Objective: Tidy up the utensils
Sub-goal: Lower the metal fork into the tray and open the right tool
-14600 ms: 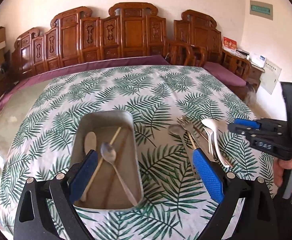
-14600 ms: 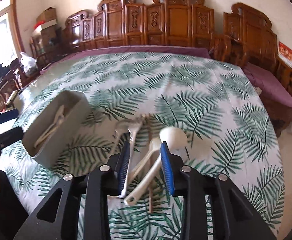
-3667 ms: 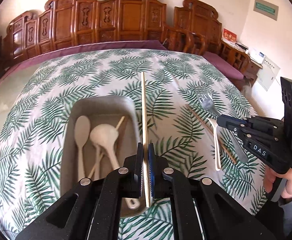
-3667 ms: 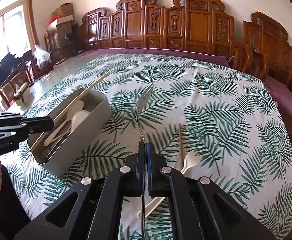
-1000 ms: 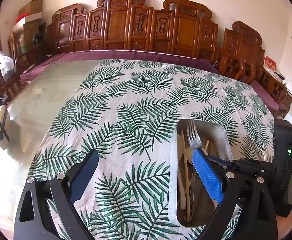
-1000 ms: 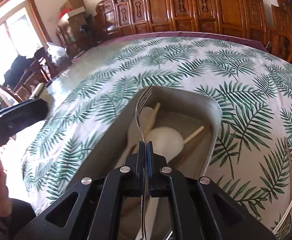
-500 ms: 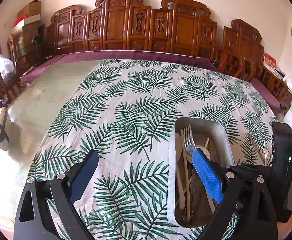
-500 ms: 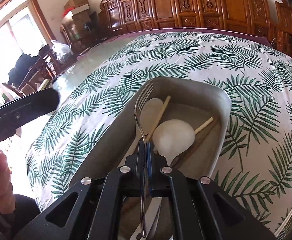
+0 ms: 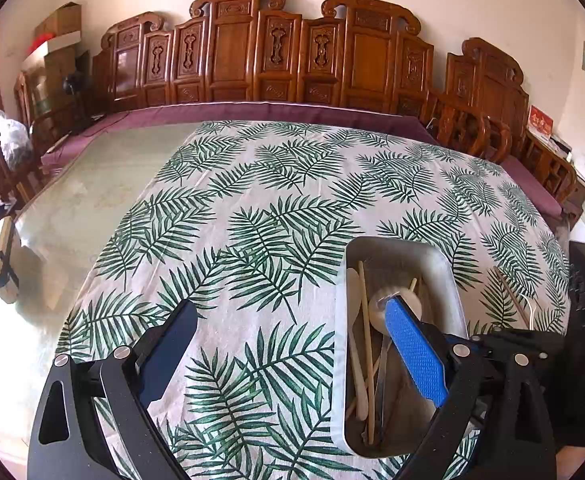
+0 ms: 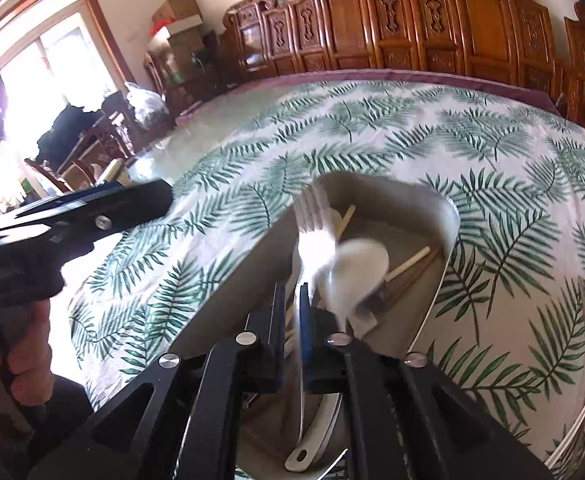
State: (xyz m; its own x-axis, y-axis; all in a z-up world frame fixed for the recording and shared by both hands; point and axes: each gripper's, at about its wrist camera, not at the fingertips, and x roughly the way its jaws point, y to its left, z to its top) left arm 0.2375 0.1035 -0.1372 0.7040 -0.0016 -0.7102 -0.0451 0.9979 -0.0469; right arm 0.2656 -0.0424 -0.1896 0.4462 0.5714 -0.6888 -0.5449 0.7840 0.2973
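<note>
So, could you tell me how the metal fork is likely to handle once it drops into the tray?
The fork looks stiff and smooth, so it may slide or clatter against the tray. Pinched edge-on in the right claw, it could pivot.

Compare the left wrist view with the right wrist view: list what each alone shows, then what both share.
Left wrist only: the left gripper open and empty over the cloth.
Right wrist only: the fork between the right gripper's nearly shut pads, over the tray; a hand on the other tool.
Both: the grey tray holding a white spoon and chopsticks, and the leaf-print tablecloth.
</note>
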